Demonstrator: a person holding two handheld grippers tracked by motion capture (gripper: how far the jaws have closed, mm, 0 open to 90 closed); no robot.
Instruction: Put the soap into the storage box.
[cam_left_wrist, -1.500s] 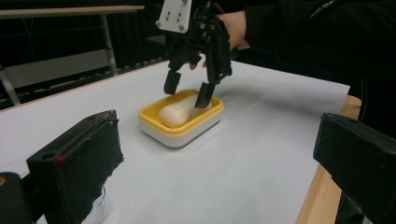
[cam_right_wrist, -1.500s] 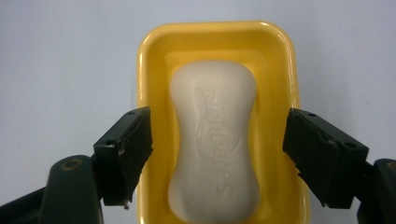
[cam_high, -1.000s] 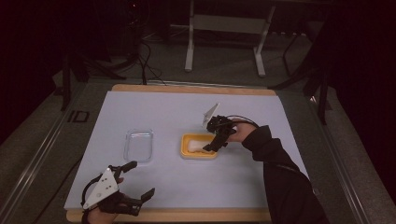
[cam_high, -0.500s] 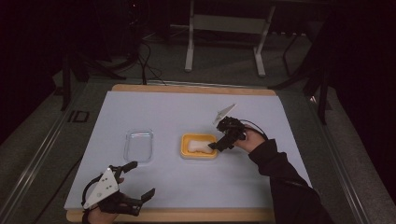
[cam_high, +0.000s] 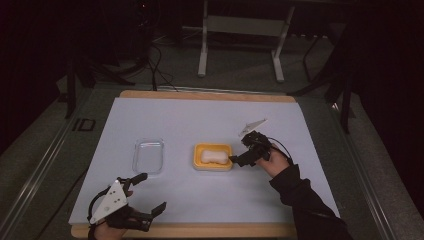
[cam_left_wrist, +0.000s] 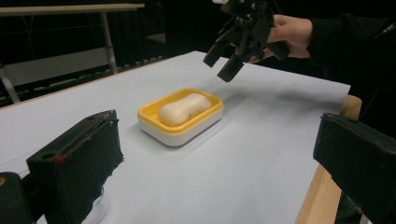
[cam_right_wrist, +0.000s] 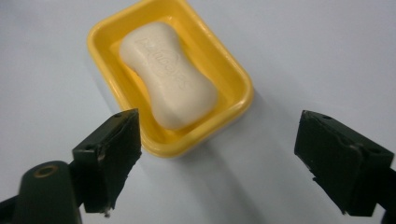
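one yellow soap dish (cam_high: 214, 157) sits near the middle of the table (cam_high: 200, 120), holding one pale cream bar of soap (cam_high: 213, 156). the bar is rounded, pinched at the waist, with raised lettering on top. one clear lid (cam_high: 148, 156) lies flat to the dish's left, apart from it. two grippers: the right gripper (cam_high: 240, 159) hangs just beside the dish, jaws wide, holding nothing; the left gripper (cam_high: 147, 194) rests near the table's front edge, jaws wide too.
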